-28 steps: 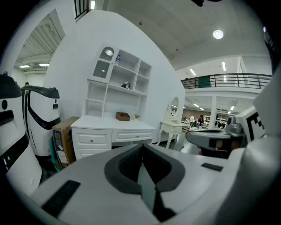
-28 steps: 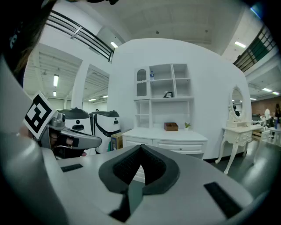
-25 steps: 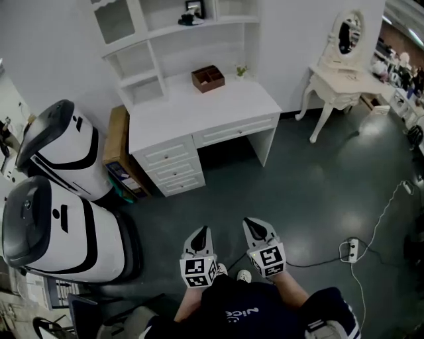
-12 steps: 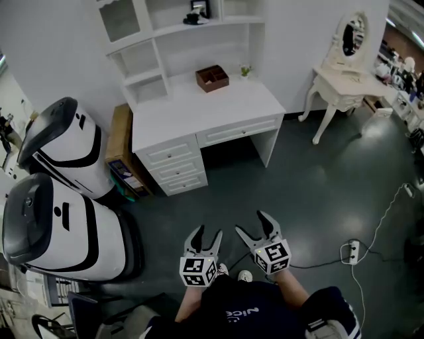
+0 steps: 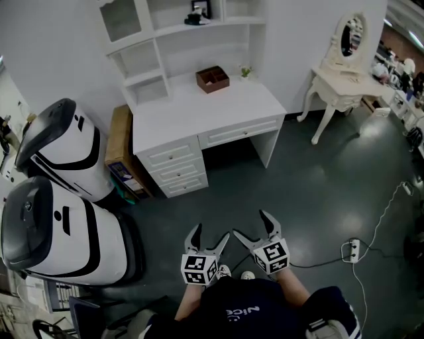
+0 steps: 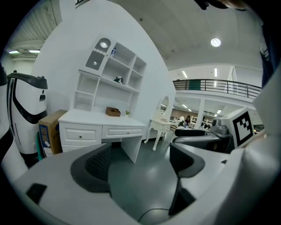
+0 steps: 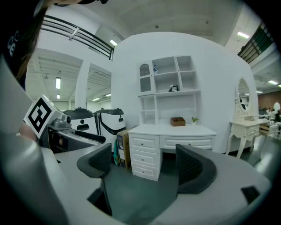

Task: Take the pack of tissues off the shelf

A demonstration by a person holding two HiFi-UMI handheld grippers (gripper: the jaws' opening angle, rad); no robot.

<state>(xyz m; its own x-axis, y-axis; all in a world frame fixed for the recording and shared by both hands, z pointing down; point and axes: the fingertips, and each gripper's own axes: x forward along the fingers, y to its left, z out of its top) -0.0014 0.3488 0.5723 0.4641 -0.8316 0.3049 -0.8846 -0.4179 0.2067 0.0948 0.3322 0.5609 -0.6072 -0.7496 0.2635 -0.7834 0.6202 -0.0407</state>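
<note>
A white desk (image 5: 199,109) with a white shelf unit (image 5: 142,79) on it stands against the far wall, a few steps ahead. A small dark thing (image 5: 197,12) lies on an upper shelf; it also shows in the right gripper view as the dark thing (image 7: 174,88). I cannot tell what it is. My left gripper (image 5: 211,233) and right gripper (image 5: 252,224) hang low over the dark floor, close to the person's body. Both sets of jaws are opening, with nothing between them. The left gripper (image 6: 140,154) and right gripper (image 7: 149,162) both face the desk.
A brown wooden box (image 5: 212,79) and a small plant (image 5: 246,70) sit on the desk. Two large white-and-black machines (image 5: 63,149) stand at the left, with a cardboard box (image 5: 119,145) beside the desk. A white vanity table (image 5: 341,73) stands right. A power strip (image 5: 349,250) and cable lie on the floor.
Both grippers were shut and have spread their jaws wide. The head view has shifted slightly toward the desk.
</note>
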